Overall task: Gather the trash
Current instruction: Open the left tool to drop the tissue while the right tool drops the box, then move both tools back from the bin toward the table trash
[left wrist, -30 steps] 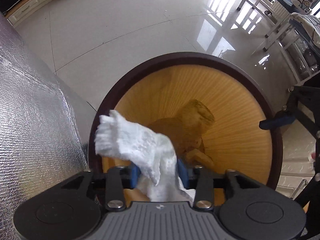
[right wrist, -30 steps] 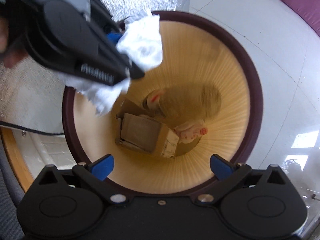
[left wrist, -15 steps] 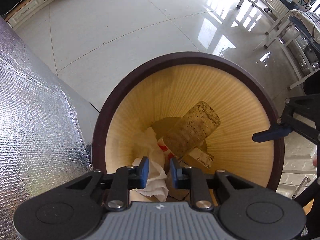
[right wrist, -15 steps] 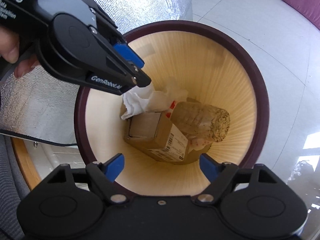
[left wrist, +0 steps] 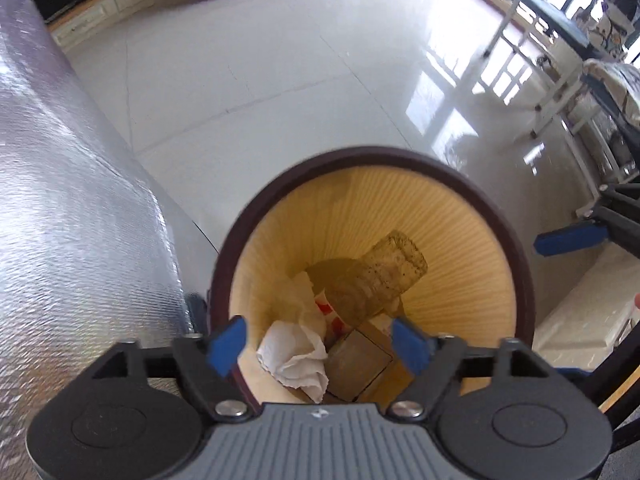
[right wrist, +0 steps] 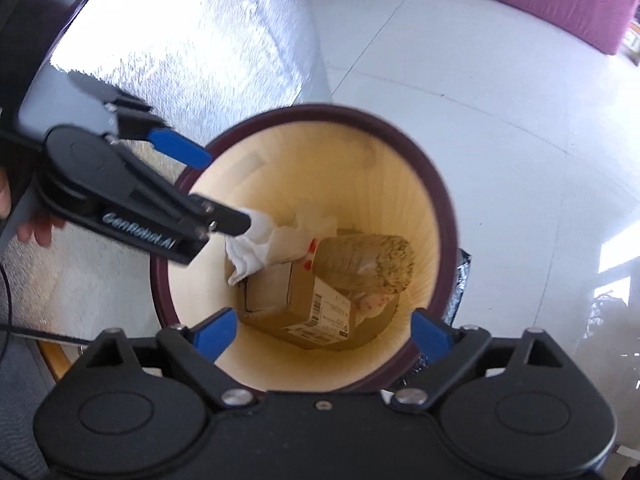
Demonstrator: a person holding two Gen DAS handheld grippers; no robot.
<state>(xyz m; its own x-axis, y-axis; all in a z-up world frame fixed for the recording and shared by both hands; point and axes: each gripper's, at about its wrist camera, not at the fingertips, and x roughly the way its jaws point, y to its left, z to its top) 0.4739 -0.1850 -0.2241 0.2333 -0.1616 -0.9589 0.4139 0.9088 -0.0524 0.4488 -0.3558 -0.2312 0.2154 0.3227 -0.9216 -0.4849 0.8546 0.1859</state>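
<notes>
Both grippers — left gripper (left wrist: 318, 340) and right gripper (right wrist: 324, 330) — are hanging released, jaws just opening, nothing between; crumpled tissue (left wrist: 294, 354) is lying in the wastebasket (left wrist: 520, 264) at 7 o'clock — you're risking clipping its rim.

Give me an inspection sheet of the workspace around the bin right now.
Surface: glossy white tile floor; the waste bin stands on it beside a silver foil-covered wall.
Job's things: crumpled white tissue, cardboard box and clear plastic bottle all lie inside the bin.
Clutter: nothing seen on the floor near the bin.
Grippers: left tool open and empty over the bin, jaws just opened; right tool open and empty, jaws just widened.
Cables: one dark cable at the right view's left edge.
Surroundings: purple cushion, white chair legs, windows.
</notes>
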